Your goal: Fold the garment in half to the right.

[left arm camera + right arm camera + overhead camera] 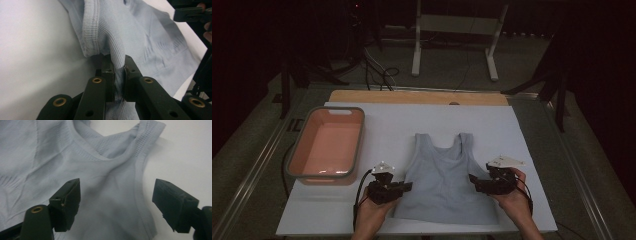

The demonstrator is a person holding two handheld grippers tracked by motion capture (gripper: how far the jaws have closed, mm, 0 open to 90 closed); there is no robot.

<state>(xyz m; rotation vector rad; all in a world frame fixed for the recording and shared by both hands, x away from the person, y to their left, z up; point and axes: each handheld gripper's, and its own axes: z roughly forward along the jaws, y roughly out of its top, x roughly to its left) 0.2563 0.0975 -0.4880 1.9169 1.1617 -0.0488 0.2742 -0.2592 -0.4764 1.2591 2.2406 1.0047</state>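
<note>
Now a pale blue tank top is seen spread flat on the white board, near its front edge, straps toward the far edge. Its left side edge is clamped between the closed jaws of the left gripper, a ribbed fold of cloth being pinched there. The right gripper is held at the top's right side edge, its jaws standing apart above the fabric without pressing it. A pink basin is placed by the board's left edge.
</note>
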